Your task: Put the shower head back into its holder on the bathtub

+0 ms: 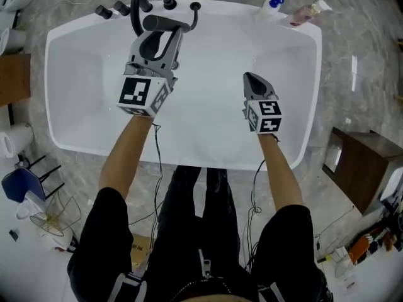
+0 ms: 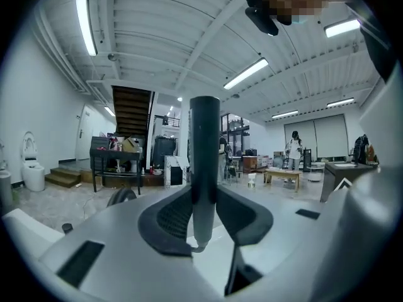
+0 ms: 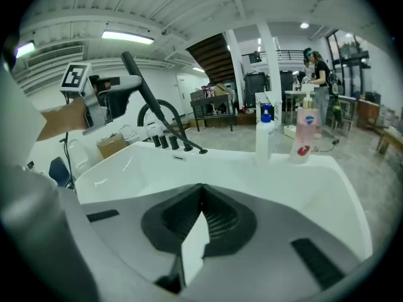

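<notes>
Not there yet: the left gripper (image 1: 158, 43) has its fingers clamped on the dark handle of the shower head (image 2: 204, 162), holding it over the bathtub's (image 1: 289, 106) far edge right by the taps (image 1: 119, 8), not seated in anything. The right gripper (image 3: 200, 212) hangs over the middle of the tub, fingers fully together and holding nothing. Honestly can't tell which of those little black fittings is the holder.

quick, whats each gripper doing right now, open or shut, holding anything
left gripper: closed on the shower head, gripping its handle.
right gripper: closed, holding nothing.
</notes>
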`<act>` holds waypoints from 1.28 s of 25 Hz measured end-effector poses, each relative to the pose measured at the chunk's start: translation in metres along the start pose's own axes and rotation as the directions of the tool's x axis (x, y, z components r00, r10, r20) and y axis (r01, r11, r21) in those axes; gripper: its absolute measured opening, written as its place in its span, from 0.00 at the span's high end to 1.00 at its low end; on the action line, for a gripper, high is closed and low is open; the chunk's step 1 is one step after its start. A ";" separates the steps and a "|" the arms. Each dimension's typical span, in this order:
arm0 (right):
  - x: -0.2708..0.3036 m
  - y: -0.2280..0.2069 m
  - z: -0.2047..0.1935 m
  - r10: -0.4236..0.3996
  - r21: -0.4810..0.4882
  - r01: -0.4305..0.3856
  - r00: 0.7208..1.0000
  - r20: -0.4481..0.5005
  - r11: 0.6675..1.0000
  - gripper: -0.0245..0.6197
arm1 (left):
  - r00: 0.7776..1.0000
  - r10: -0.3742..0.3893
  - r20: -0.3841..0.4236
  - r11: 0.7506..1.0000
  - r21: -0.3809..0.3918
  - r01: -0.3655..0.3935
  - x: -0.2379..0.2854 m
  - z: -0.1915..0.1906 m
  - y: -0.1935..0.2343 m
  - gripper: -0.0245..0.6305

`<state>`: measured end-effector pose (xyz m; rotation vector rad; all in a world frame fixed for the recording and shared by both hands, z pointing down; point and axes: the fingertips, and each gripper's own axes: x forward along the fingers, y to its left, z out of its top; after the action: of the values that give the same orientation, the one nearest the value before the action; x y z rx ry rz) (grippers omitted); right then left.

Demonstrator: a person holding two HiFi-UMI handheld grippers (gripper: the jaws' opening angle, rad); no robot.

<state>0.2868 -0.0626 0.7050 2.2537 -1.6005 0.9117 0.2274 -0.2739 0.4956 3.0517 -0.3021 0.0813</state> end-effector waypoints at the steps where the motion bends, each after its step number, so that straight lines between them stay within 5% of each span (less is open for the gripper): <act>1: -0.005 0.001 -0.004 0.000 0.005 0.000 1.000 0.002 1.000 0.95 | 1.000 -0.002 -0.006 1.000 0.004 0.002 0.005 -0.006 -0.001 0.76; 22: -0.058 -0.021 -0.061 -0.048 0.067 0.049 0.999 -0.019 0.997 0.95 | 0.994 0.060 -0.094 0.988 0.149 -0.046 0.109 -0.090 0.029 0.76; 32: -0.066 -0.021 -0.090 -0.079 0.122 0.084 0.996 -0.046 0.989 0.95 | 0.987 0.076 -0.141 0.988 0.143 -0.056 0.142 -0.131 0.053 0.76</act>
<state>0.2605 0.0424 0.7387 2.3476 -1.4603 1.0549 0.3506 -0.3428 0.6383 3.1498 -0.4037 0.3427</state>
